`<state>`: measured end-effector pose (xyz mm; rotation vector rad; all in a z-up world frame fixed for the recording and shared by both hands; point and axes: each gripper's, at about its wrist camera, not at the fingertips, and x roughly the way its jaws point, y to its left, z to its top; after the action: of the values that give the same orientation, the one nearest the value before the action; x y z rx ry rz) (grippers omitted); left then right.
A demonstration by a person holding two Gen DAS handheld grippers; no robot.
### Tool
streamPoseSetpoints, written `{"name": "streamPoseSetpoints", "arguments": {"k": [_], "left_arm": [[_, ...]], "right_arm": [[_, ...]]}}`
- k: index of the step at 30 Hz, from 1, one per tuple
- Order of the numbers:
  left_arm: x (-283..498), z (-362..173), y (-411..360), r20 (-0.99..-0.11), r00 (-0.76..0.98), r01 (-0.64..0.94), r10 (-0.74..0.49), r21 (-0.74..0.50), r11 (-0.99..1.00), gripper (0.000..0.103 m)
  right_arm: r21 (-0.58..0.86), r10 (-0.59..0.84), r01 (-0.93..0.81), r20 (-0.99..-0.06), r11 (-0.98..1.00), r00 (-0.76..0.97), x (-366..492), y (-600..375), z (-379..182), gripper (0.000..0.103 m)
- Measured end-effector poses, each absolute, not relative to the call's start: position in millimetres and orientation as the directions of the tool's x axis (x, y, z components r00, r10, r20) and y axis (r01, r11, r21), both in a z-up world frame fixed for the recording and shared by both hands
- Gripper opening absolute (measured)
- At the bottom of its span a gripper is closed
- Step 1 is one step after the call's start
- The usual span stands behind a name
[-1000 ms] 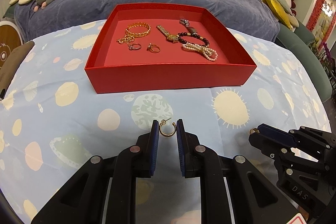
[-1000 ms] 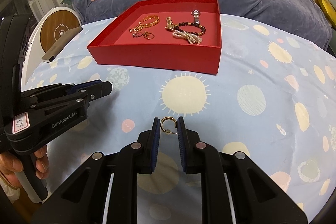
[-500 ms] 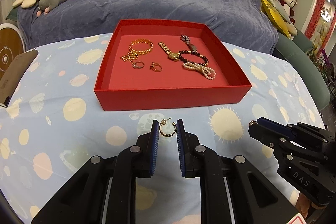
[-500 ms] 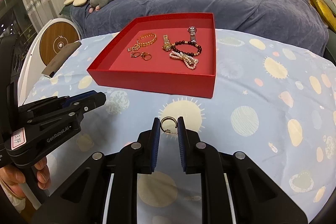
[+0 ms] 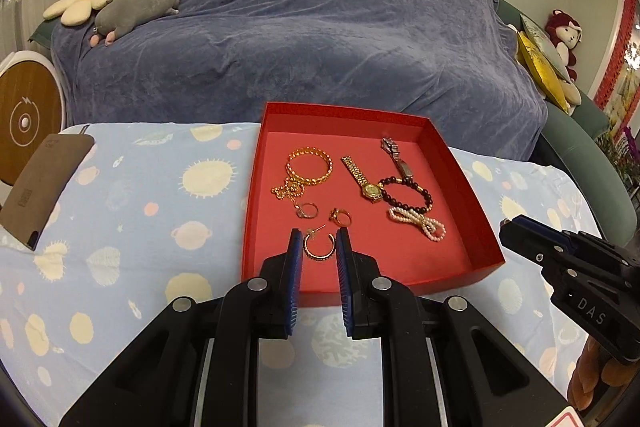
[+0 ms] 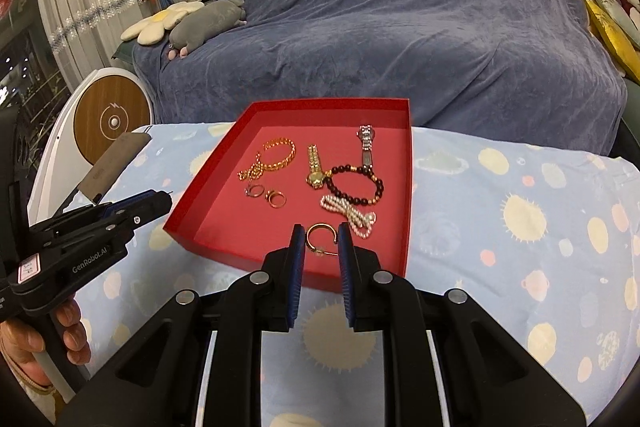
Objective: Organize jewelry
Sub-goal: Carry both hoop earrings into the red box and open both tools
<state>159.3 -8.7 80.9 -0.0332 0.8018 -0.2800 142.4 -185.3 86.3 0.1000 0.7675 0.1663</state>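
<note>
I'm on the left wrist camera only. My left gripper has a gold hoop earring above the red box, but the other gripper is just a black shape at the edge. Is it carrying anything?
Observer: Yes. The right gripper is shut on a second hoop earring, which looks like a match for the first hoop earring in your left gripper.
Operator: Where is it relative to the box?
Observer: In the right wrist view it sits over the near end of the red box, just in front of the pearl strand.
Operator: Can you see its post?
Observer: Yes, it lies crosswise at the hoop's near side, with what looks like a small clear backing on it.
</note>
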Motion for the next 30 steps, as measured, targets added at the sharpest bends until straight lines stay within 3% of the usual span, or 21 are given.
{"name": "streamPoseSetpoints", "arguments": {"k": [13, 30], "left_arm": [[205.6, 36.2, -31.7, -0.769, 0.608, 0.245, -0.197, -0.054, 0.968, 0.014], [217.1, 6.8, -43.4, -0.8, 0.579, 0.232, -0.156, -0.021, 0.973, 0.015]], "right_arm": [[0.183, 0.19, -0.077, -0.749, 0.98, 0.635, 193.4, -176.0, 29.9, 0.016], [0.155, 0.173, -0.083, -0.763, 0.984, 0.623, 199.4, -169.5, 4.5, 0.016]]}}
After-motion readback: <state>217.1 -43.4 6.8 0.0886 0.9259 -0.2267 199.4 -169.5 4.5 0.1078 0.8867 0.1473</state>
